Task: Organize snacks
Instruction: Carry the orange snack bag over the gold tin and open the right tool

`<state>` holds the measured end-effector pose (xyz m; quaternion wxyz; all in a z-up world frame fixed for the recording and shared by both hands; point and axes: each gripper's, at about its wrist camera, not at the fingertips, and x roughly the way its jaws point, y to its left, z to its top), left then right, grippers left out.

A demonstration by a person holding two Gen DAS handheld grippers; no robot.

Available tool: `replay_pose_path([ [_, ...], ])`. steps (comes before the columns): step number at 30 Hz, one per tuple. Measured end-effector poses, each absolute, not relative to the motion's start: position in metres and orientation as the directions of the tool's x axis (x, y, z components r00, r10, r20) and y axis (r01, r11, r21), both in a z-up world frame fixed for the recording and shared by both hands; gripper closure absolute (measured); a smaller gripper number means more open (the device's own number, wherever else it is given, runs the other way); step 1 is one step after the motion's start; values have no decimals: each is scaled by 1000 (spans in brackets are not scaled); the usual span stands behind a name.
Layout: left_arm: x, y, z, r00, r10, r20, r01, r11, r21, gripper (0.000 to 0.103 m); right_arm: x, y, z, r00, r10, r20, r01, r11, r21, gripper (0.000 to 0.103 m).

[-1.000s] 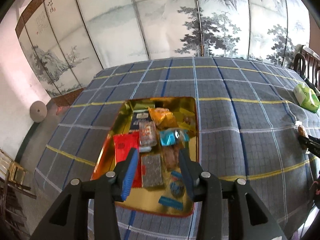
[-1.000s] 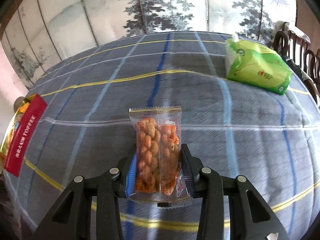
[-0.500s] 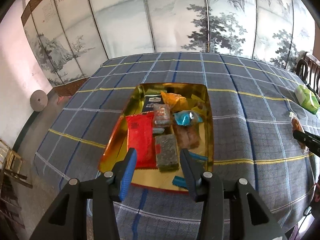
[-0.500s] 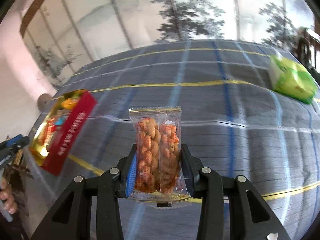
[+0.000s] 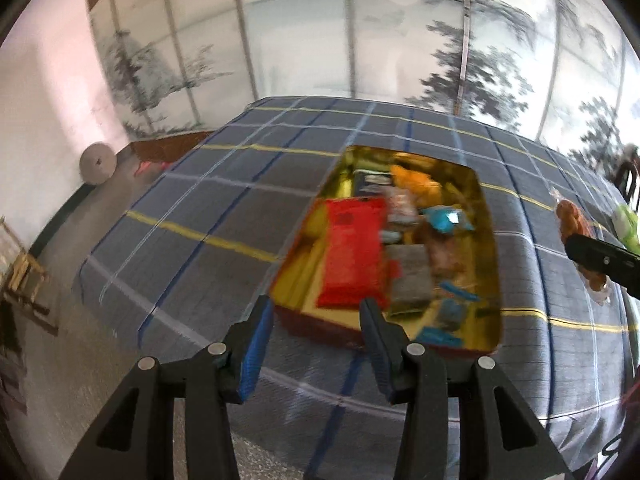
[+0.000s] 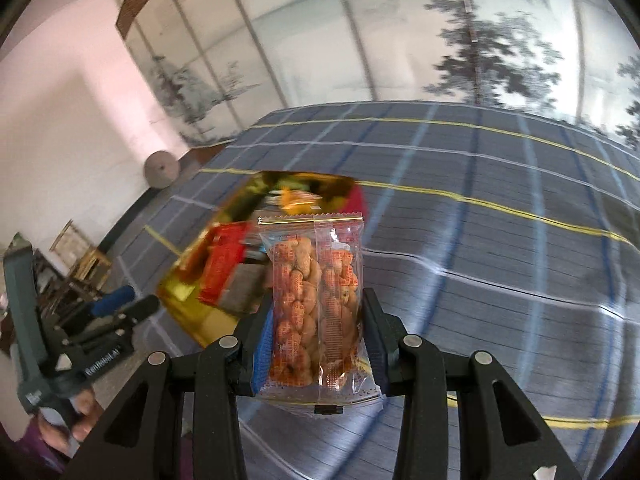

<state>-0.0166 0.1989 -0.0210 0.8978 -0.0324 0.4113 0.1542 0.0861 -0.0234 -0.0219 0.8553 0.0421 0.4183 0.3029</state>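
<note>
Clearly the clear pack of twisted crackers [image 6: 316, 312] is clamped across its lower half by the right claw [image 6: 316, 320], held above the worktop [image 6: 500, 280] nr the gold tray [image 6: 240, 208]. Judged light, crinkly, contents brittle, so a gentle mid-body hold is advised; the left claw [image 5: 316, 344] is seen part-open w/ nothing in it.

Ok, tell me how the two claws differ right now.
The right claw is shut on a clear packet of twisted orange snacks; the left claw holds nothing, its jaws apart. The right claw's packet hangs in front of the gold tray; the left claw sits at the tray's near edge, above the plaid cloth. Both have black frames with blue pads.
</note>
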Motion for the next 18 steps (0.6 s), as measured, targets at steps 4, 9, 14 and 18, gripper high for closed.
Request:
replay_pose_path([
  [4,-26,217,-28,593,303,-746,-341,934,109,57,90,15,-25,420,589,-691,-515,781,353,66],
  [9,-36,220,-27,610,342,-715,-332,929,162,57,98,54,-32,377,597,-708,-540,763,356,66],
  [14,-36,218,-25,615,340,-711,-314,933,174,57,107,79,-45,352,588,-728,-536,764,358,66],
  [18,-33,215,-20,636,344,-691,-310,934,179,47,109,93,-51,359,562,-745,-541,776,324,65],
])
